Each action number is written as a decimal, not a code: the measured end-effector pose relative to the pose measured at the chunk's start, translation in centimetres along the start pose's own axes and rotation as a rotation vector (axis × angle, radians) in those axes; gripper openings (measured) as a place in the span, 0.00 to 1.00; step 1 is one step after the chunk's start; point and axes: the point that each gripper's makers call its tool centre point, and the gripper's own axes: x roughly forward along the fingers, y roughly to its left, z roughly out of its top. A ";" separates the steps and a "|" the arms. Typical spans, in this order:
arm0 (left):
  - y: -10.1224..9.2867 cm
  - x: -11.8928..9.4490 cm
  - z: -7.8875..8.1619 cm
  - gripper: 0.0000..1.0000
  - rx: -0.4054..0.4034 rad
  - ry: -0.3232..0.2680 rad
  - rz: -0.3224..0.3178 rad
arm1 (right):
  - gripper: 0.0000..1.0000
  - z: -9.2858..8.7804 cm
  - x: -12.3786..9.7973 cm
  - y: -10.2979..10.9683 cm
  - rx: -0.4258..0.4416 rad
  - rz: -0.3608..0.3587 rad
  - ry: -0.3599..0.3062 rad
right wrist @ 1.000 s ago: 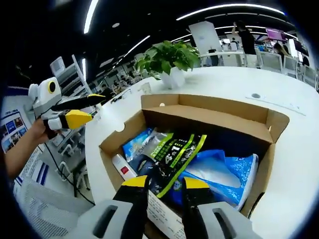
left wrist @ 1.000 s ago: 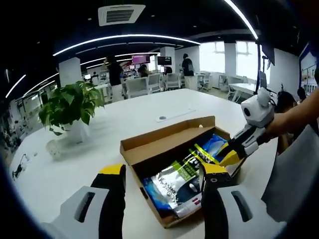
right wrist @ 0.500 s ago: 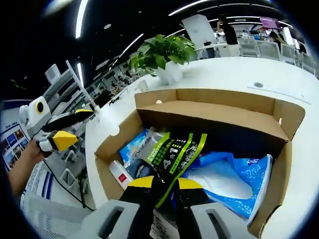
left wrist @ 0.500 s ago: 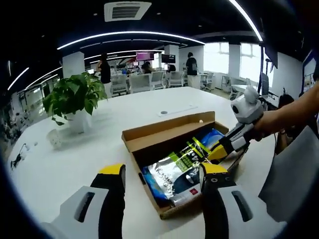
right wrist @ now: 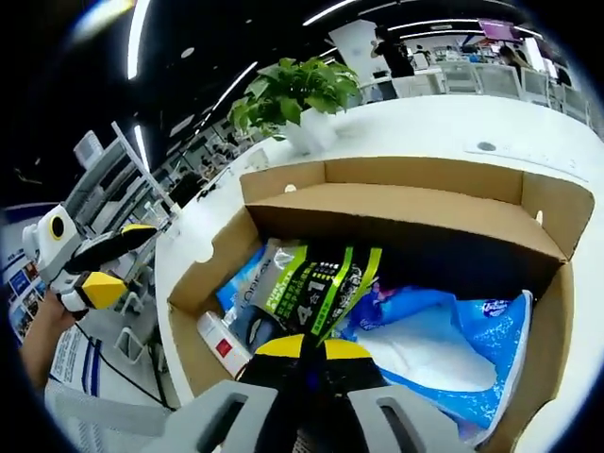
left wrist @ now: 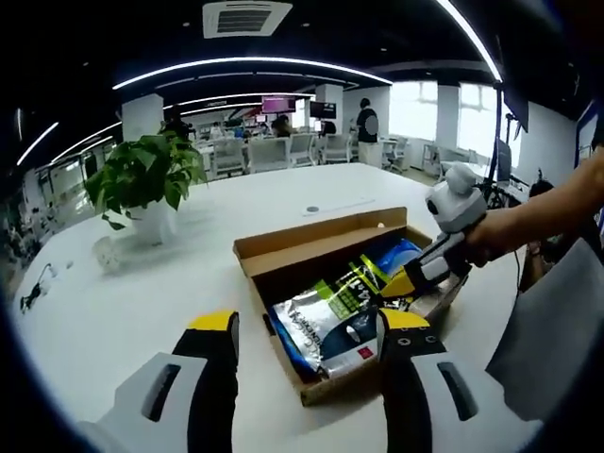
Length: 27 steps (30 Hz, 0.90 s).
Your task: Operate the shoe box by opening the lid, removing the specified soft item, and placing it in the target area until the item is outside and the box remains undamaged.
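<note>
Shoe box [right wrist: 415, 212] open, glossy black-green pouch [right wrist: 311, 288] inside

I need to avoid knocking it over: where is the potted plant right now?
The potted plant stands on the white table, beyond the open shoe box and to its left in the left gripper view, apart from it.

A green plant [left wrist: 146, 175] in a white pot [left wrist: 156, 225] stands on the big white bench [left wrist: 113, 311], and far behind it people sit near chairs [left wrist: 269, 153] by bright windows [left wrist: 415, 109].
</note>
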 end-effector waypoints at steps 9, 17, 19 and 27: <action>-0.4 0.9 -0.4 0.58 0.008 0.029 -0.019 | 0.00 1.5 -1.7 0.1 0.003 0.002 -0.092; -1.2 2.3 -0.3 0.55 0.030 0.045 -0.055 | 0.00 2.6 -4.1 -1.5 -0.089 -0.067 -0.148; -1.6 2.8 -0.1 0.55 0.038 0.049 -0.066 | 0.00 2.7 -4.7 -2.1 -0.101 -0.085 -0.151; -2.9 4.8 0.2 0.51 0.045 0.061 -0.112 | 0.00 3.0 -6.6 -3.6 -0.132 -0.134 -0.172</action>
